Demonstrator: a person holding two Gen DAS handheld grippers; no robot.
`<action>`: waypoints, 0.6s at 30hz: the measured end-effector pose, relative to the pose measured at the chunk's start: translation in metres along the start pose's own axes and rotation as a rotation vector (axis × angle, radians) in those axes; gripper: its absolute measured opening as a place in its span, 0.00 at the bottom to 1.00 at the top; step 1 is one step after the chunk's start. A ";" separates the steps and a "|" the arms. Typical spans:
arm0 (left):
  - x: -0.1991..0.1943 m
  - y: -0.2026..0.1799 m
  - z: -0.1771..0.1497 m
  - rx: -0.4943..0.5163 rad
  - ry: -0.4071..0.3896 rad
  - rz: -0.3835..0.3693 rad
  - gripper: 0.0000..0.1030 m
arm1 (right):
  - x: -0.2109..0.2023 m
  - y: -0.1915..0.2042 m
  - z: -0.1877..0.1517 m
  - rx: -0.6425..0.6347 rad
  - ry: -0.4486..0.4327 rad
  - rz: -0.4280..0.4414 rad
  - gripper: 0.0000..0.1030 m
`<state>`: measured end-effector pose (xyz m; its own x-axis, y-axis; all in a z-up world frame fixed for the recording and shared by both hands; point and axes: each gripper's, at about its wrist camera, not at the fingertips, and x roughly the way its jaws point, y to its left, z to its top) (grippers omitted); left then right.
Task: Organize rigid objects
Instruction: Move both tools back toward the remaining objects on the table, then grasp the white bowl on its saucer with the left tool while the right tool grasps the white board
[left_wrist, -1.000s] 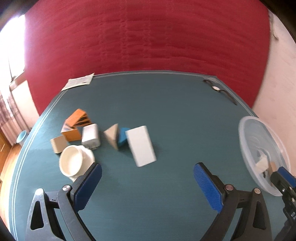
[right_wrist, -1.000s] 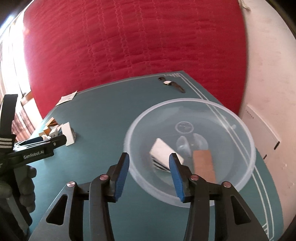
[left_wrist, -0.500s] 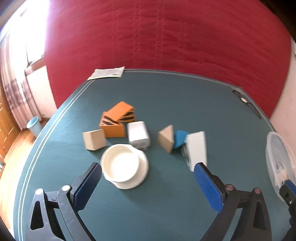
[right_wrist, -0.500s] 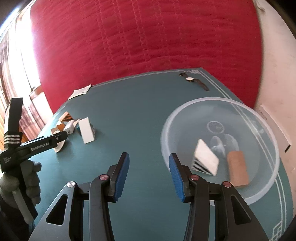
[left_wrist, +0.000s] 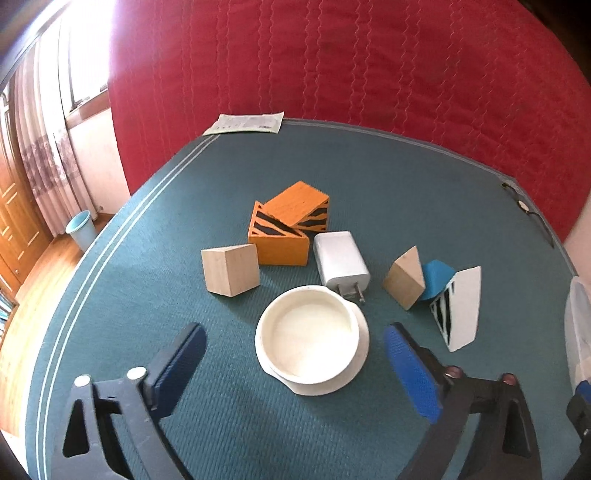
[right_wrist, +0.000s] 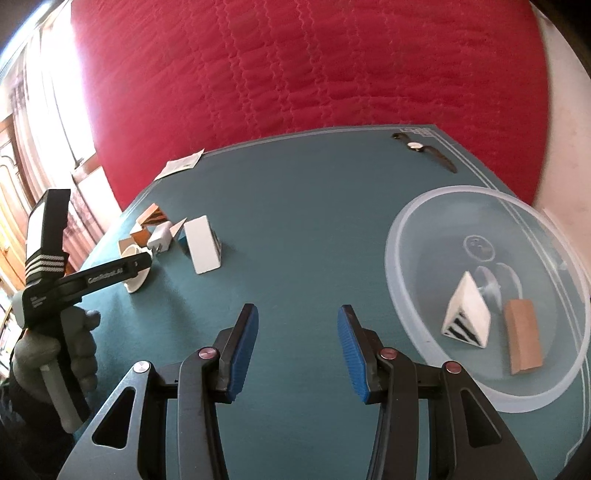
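We read "GenRobot.AI" on the side of the left tool (right_wrist: 142, 263). Its jaws stand wide, empty, either side of the white dish (left_wrist: 309, 338) on the green bench (left_wrist: 369, 177). Right tool (right_wrist: 297, 332): jaws moderately apart, empty, over bare bench. The clear bowl (right_wrist: 413, 229) holds 2 blocks: 1 striped white wedge (right_wrist: 468, 312), 1 tan block (right_wrist: 522, 336).

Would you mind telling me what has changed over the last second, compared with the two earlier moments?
The left gripper has swung left and closer to the pile, now open around the white dish. The right gripper has drawn back leftward from the clear bowl, its jaws wider apart. Neither holds anything. The blocks, the charger and the bowl's two pieces have not moved.
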<state>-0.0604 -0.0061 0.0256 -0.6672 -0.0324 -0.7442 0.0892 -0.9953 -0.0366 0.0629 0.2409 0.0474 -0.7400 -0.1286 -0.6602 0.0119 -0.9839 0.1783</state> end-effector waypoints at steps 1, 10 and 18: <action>0.003 0.001 0.000 -0.004 0.008 -0.004 0.87 | 0.001 0.001 0.000 -0.002 0.003 0.002 0.45; 0.008 0.005 0.001 -0.022 0.026 -0.029 0.67 | 0.015 0.014 -0.002 -0.033 0.041 0.020 0.45; 0.007 0.008 0.000 -0.029 0.017 -0.041 0.67 | 0.024 0.026 0.002 -0.046 0.070 0.050 0.45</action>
<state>-0.0648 -0.0147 0.0200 -0.6581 0.0102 -0.7529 0.0839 -0.9927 -0.0868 0.0442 0.2123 0.0379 -0.6892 -0.1841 -0.7008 0.0796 -0.9806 0.1793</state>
